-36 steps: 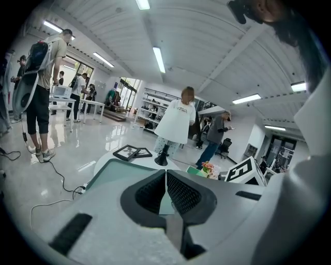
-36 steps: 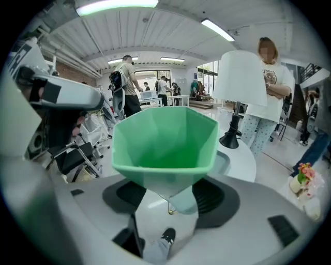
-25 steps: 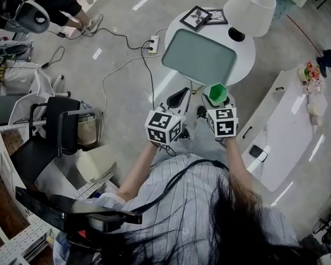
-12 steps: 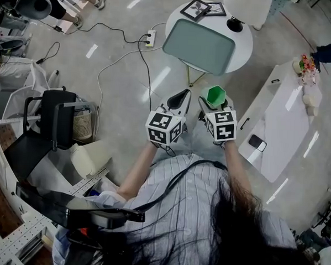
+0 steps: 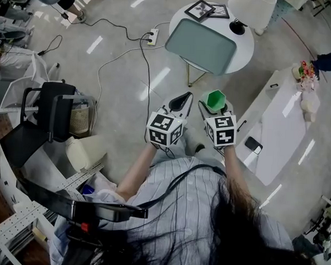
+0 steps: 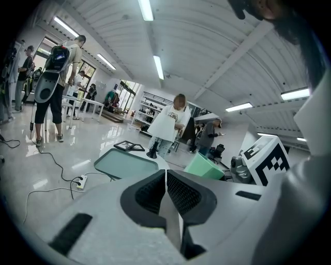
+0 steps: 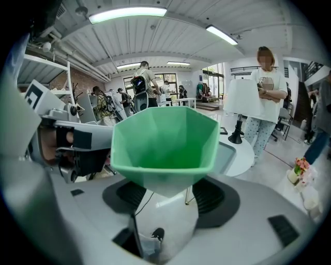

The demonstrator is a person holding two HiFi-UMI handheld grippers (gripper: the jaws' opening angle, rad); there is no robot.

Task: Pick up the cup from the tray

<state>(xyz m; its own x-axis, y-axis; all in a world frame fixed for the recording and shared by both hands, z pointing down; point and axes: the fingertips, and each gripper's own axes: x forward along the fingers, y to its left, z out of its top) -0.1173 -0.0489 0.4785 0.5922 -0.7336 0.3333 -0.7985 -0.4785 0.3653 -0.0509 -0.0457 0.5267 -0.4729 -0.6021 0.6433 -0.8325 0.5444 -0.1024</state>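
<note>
Two grippers hang side by side, and only my right gripper point(image 5: 212, 106) is working: its fingers are clamped on the narrow base of the green faceted plastic cup point(image 5: 216, 99), mouth up, I judge to keep it level. The cup is off the grey-green rectangular tray point(image 5: 207, 45), which lies bare well beyond the fingertips on the round white table point(image 5: 244, 50). My left gripper point(image 5: 182, 99), just beside the right fingers, has its pads pressed together on nothing. Past the tray stand a white-shaded lamp point(image 5: 250, 9) and black picture frames point(image 5: 200, 9); beneath the fingers runs glossy grey floor point(image 5: 119, 71) with trailing black cables point(image 5: 143, 72).
</note>
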